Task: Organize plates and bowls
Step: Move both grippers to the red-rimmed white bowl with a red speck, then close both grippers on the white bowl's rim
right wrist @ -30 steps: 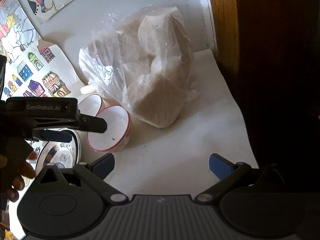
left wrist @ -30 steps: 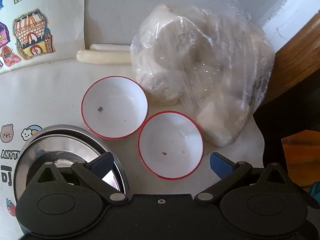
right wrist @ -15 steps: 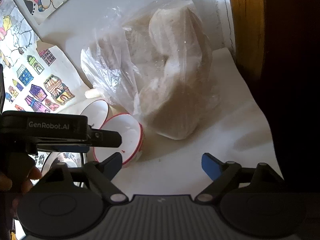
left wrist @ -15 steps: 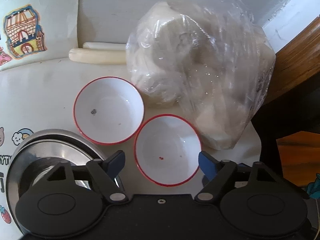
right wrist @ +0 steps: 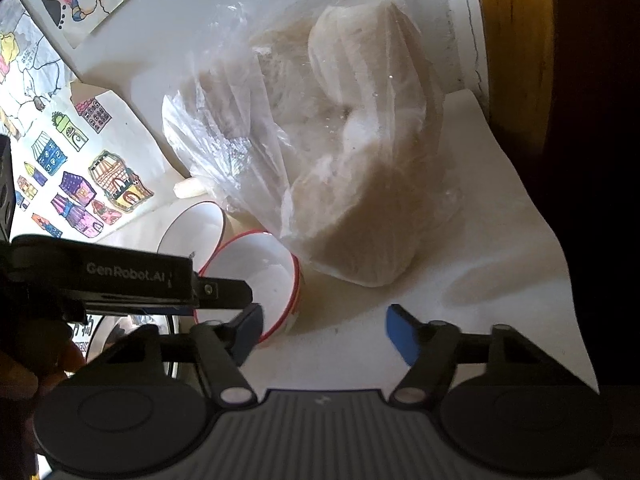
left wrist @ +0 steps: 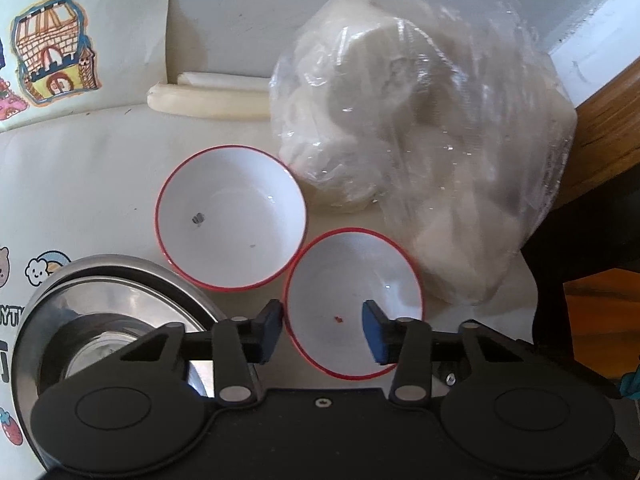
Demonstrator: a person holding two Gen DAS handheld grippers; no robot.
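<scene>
In the left wrist view the left gripper (left wrist: 323,330) sits low in the frame with its blue pads parted, one pad just outside the near bowl's (left wrist: 354,304) left rim and the other over its white inside; whether either pad touches the rim cannot be told, so the tongs read as spread, not clamped. This red-rimmed bowl lies at lower centre, and a second red-rimmed bowl (left wrist: 231,216) lies up and to its left, their rims touching or nearly so. At lower left a stack of steel plates (left wrist: 108,300) shows partly behind the gripper body. A clear plastic bag (left wrist: 420,152) of pale lumps fills the upper right, pressing against both bowls, with pale rolls (left wrist: 208,98) behind on the white table (left wrist: 80,184). The right wrist view adds the side profile: the left gripper reaches in from the left edge, its finger over the near bowl (right wrist: 276,276), the far bowl (right wrist: 192,232) behind it, the bag (right wrist: 320,152) at centre. The right gripper (right wrist: 324,330) hangs spread wide over bare table (right wrist: 480,280), grasping nothing. House stickers (right wrist: 100,188) show at left.
</scene>
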